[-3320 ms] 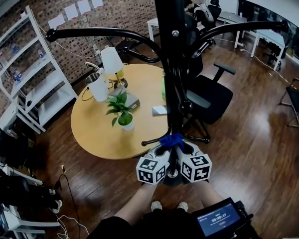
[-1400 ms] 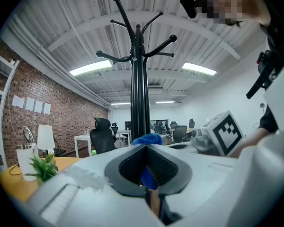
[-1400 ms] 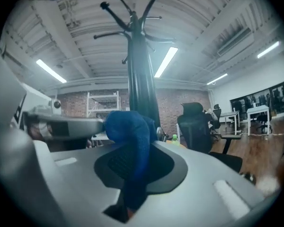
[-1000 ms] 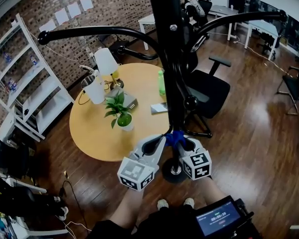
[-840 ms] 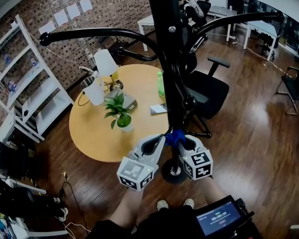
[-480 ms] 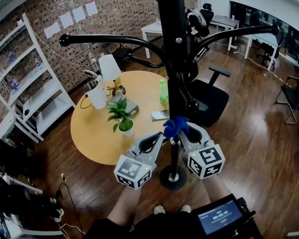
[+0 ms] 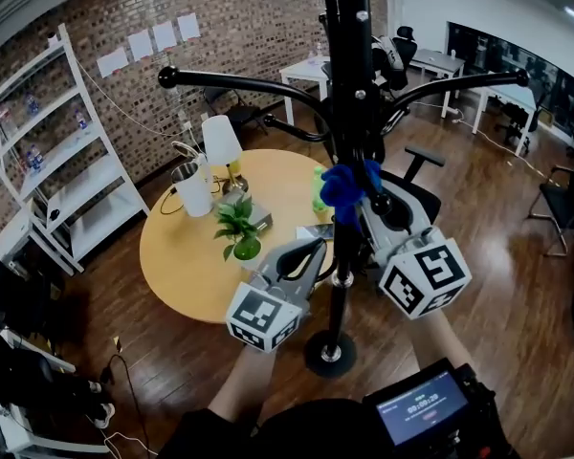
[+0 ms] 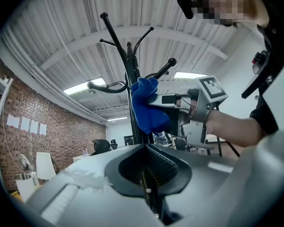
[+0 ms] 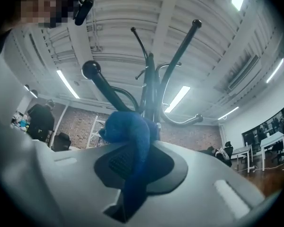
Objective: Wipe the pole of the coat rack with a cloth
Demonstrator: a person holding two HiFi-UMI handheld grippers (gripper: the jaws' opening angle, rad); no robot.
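Head view | blue cloth (image 7: pixel 348 184) is clamped in right gripper (image 7: pixel 362 199), pressed on coat rack pole (image 7: pixel 349 94) under its arms | left gripper (image 7: pixel 311 252) is closed, empty, beside pole | wiping judged underway, upper pole left.

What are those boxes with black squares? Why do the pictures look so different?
Those boxes are part of two hand-held grippers; a person holds one in each hand. The head view looks down from the person's head. Each gripper view looks along that gripper's fingers, up at the ceiling. The right gripper pinches a blue cloth against the black coat rack pole. The left gripper looks closed on the pole lower down. Behind stands a round table with a plant and a lamp.
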